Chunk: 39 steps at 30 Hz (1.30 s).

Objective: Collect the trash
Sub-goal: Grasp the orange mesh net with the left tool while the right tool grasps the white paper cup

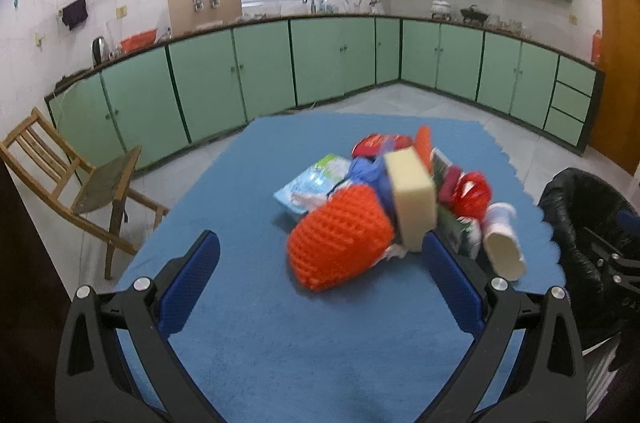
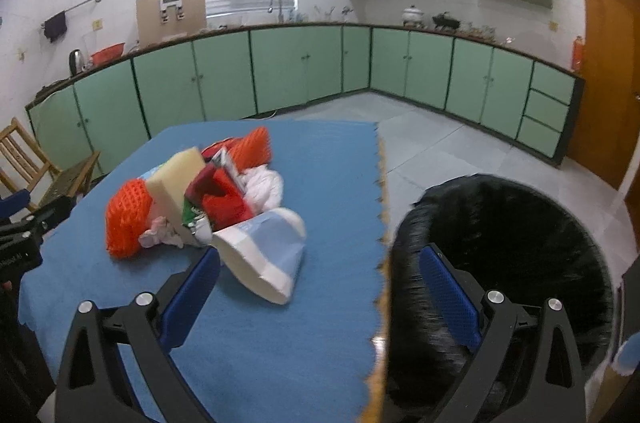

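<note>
A pile of trash lies on the blue mat [image 1: 248, 335]: an orange foam net [image 1: 340, 243], a pale yellow sponge [image 1: 412, 199], red wrappers [image 1: 474, 193], a white-and-blue bottle [image 1: 504, 247] on its side. My left gripper [image 1: 320, 263] is open just short of the pile, its right finger beside the sponge. The right wrist view shows the same orange net [image 2: 126, 223], sponge [image 2: 176, 179] and bottle [image 2: 264, 255]. My right gripper [image 2: 320, 275] is open, straddling the mat's edge, its right finger over the black-lined bin [image 2: 520, 243].
The bin [image 1: 580, 219] stands right of the table. A wooden folding chair [image 1: 80, 191] stands to the left. Green cabinets [image 1: 260, 71] run along the back walls, with a wooden door [image 2: 608, 75] at far right. Grey floor tiles [image 2: 440, 151] lie beyond the table.
</note>
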Tool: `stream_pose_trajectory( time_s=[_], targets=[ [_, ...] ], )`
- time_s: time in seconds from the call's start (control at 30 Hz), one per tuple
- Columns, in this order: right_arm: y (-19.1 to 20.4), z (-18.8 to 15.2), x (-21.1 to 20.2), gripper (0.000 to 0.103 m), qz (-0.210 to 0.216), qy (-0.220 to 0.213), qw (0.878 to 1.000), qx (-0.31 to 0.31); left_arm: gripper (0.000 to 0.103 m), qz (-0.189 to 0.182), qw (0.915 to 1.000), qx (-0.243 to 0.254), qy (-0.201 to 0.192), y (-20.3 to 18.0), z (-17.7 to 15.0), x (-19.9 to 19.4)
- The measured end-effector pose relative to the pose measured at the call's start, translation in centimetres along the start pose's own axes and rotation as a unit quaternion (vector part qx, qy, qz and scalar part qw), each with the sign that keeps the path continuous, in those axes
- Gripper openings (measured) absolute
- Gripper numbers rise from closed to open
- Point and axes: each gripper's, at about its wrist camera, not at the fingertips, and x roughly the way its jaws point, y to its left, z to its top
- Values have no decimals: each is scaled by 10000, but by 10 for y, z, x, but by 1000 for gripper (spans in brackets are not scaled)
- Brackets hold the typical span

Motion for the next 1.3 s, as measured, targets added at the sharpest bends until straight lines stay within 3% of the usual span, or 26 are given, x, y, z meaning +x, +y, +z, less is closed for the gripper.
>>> stream_pose_trajectory(
  time_s=[0.2,0.6,0.8,0.97,1.17,1.3],
  targets=[
    [28,-9,41,97,-33,241,9987,-445,98,57,9998,-16,164,10,-8,21],
    [44,-18,89,97,-50,734,9956,-576,98,-23,9993,-46,381,11,-17,49],
    [37,-16,96,87,118,841,9956,-388,98,-122,9990,-32,432,6,-21,61],
    [32,-14,95,71,353,865,9950,-352,98,-254,9984,53,502,-7,-24,70],
    [23,-8,87,63,421,730,9962,-214,98,-231,9984,148,496,-17,-25,83],
    [16,-8,89,48,426,781,9960,-126,98,-205,9985,208,471,-22,-23,90]
  ],
)
